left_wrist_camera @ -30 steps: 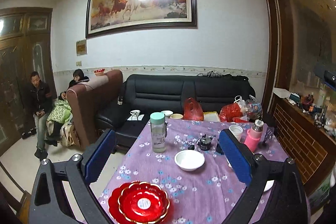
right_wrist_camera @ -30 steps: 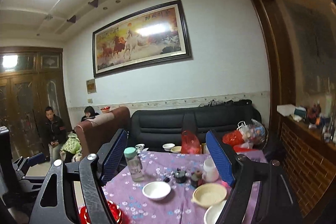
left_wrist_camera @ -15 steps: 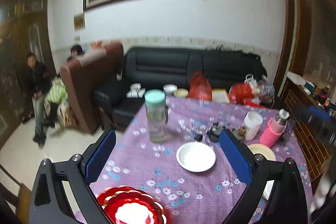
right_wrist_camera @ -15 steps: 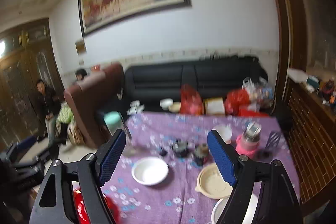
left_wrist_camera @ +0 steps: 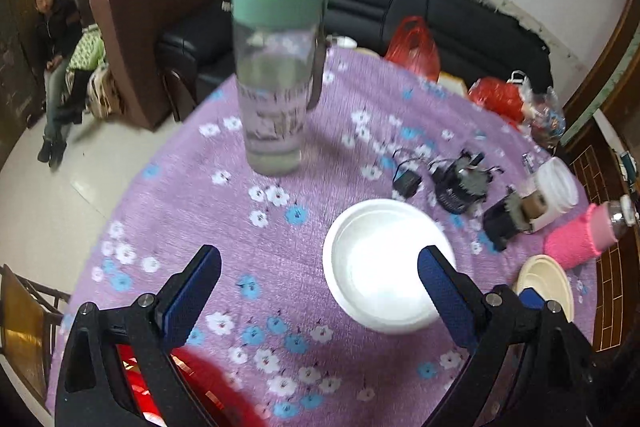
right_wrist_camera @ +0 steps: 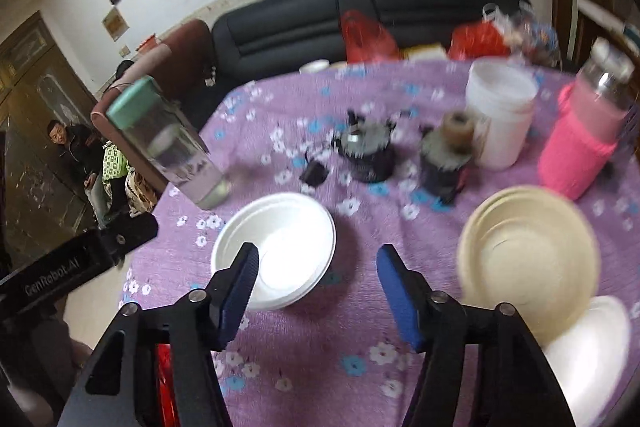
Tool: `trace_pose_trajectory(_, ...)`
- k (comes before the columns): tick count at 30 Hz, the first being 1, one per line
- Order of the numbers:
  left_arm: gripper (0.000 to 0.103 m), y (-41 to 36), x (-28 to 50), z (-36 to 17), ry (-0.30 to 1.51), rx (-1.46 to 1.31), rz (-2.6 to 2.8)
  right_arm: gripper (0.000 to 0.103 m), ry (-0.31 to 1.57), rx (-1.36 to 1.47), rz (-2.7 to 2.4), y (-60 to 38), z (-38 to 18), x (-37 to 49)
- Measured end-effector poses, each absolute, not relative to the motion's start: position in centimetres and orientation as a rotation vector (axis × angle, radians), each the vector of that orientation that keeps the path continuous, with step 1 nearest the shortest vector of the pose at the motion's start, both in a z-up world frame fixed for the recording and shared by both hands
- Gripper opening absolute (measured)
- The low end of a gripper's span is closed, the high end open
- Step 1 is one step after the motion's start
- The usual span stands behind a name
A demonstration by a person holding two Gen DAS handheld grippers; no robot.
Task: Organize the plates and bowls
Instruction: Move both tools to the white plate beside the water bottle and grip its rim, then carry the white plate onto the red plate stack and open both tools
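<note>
A white bowl (left_wrist_camera: 384, 263) sits on the purple flowered tablecloth (left_wrist_camera: 224, 219). My left gripper (left_wrist_camera: 318, 287) hangs open above the cloth, its right finger over the bowl's near right rim. In the right wrist view the same white bowl (right_wrist_camera: 276, 247) lies under the left finger of my right gripper (right_wrist_camera: 318, 283). Its jaws are closing, touch nothing and have only the bowl's right edge below the gap. A cream bowl (right_wrist_camera: 528, 259) rests to the right, overlapping a white plate (right_wrist_camera: 588, 347). A red plate (left_wrist_camera: 192, 387) shows at the near left edge.
A clear bottle with a green lid (left_wrist_camera: 276, 79) stands behind the bowl. Small black gadgets (right_wrist_camera: 368, 151), a white cup (right_wrist_camera: 500, 115) and a pink-sleeved bottle (right_wrist_camera: 580, 139) crowd the far right. Beyond the table are a black sofa (left_wrist_camera: 400, 11) and seated people (left_wrist_camera: 56, 39).
Both grippers have dropped toward the table and tipped downward, so the bowls look much nearer. The right gripper's fingers stand closer together than before.
</note>
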State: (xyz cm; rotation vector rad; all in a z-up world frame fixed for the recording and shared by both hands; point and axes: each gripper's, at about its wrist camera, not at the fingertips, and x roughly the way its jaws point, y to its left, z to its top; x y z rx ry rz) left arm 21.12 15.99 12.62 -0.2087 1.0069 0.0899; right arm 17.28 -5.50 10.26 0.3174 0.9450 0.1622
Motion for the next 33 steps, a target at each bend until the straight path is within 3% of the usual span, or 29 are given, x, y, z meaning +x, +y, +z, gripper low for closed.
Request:
trace_pose_trajectory(7, 0.094, 15.3, 24.6, 8.4, 1.107, -0.226, 0.081, 0.065, 1.03, 0.382, 0.157, -5.0, 6.2, 20.5)
trace_pose_trajectory(9, 0.082, 15.1, 25.5, 7.2, 1.151, -0.238, 0.056, 0.064, 1.046, 0.399, 0.159, -5.1, 5.4, 20.9)
trace_pose_trajectory(11, 0.058, 14.8, 26.2, 6.1, 1.194, -0.249, 0.029, 0.064, 1.065, 0.425, 0.17, -5.1, 4.5, 21.3)
trace_pose_trajectory(13, 0.047, 14.7, 26.8, 4.9, 1.233, -0.268, 0.015, 0.063, 1.073, 0.427, 0.18, -4.9, 3.9, 21.6)
trace_pose_trajectory(22, 0.045, 14.4, 27.8, 3.0, 1.253, -0.277, 0.024, 0.043, 1.098, 0.44, 0.198, -4.4, 2.2, 22.5)
trace_pose_trajectory(24, 0.036, 14.0, 27.8, 2.7, 1.262, -0.264, 0.019, 0.034, 1.104, 0.447, 0.196, -4.4, 1.9, 22.6)
trace_pose_trajectory(26, 0.02, 13.8, 27.8, 2.4, 1.269, -0.257, 0.018, 0.021, 1.108, 0.46, 0.201, -4.5, 1.6, 22.4)
trace_pose_trajectory(27, 0.02, 13.7, 27.8, 2.3, 1.274, -0.26, 0.009, 0.018, 1.11, 0.465, 0.202, -4.5, 1.6, 22.4)
trace_pose_trajectory(33, 0.019, 13.7, 26.4, 3.7, 1.24, -0.273, 0.004, 0.017, 1.073, 0.483, 0.204, -4.9, 2.9, 21.3)
